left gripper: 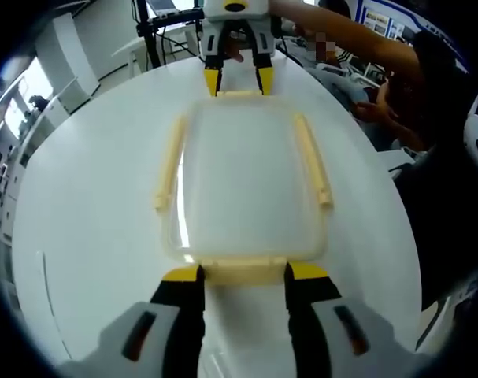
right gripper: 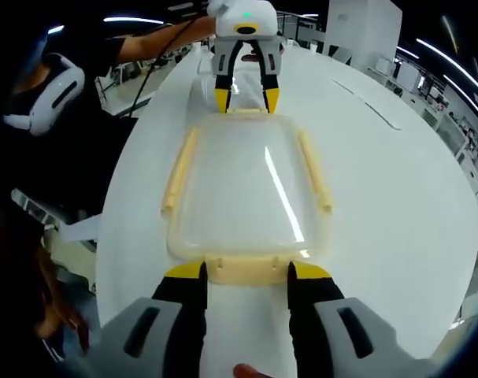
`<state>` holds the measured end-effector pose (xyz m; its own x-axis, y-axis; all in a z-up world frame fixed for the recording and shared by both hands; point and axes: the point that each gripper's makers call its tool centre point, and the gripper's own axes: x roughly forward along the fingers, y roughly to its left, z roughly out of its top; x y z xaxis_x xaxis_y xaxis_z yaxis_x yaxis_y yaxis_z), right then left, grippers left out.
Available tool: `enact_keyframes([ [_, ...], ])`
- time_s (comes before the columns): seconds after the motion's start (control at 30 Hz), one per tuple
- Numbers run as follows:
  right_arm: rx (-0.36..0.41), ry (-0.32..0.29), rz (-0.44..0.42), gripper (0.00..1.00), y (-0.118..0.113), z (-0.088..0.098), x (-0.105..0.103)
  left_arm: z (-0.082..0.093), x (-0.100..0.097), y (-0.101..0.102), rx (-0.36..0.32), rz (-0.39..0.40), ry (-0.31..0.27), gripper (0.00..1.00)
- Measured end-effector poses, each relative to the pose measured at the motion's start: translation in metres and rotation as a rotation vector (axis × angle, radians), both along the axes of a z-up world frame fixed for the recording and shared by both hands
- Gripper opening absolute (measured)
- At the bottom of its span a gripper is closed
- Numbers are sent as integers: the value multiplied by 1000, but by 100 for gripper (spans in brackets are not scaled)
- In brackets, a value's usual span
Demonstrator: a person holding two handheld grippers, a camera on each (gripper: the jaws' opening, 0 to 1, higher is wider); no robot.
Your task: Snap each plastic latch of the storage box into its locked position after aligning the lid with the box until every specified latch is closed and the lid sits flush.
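Observation:
A storage box with a clear lid (left gripper: 242,177) (right gripper: 246,185) lies flat on the white table (left gripper: 89,220). Pale yellow latches run along its long sides (left gripper: 169,167) (left gripper: 313,161) and its two ends. My left gripper (left gripper: 244,273) is open at one end, its yellow tips on either side of that end latch (left gripper: 242,270). It appears again at the box's far end (right gripper: 246,96) in the right gripper view. My right gripper (right gripper: 248,272) is open too, straddling the opposite end latch (right gripper: 257,268); from the left gripper view it (left gripper: 239,77) stands at the far end.
The table (right gripper: 396,197) is round and white, with bare surface on both sides of the box. A person in dark clothes stands at the table's edge (left gripper: 431,134) and wears a white headset (right gripper: 46,94). Desks and equipment fill the room behind.

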<state>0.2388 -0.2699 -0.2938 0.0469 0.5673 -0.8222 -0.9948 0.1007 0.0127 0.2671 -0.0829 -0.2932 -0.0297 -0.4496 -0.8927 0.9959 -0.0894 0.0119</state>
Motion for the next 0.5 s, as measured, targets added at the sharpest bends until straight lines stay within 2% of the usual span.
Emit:
enact_keyframes([
  [0.5,-29,5,-2,40,0,-3,-1,2,3,0,1,2,2,39],
])
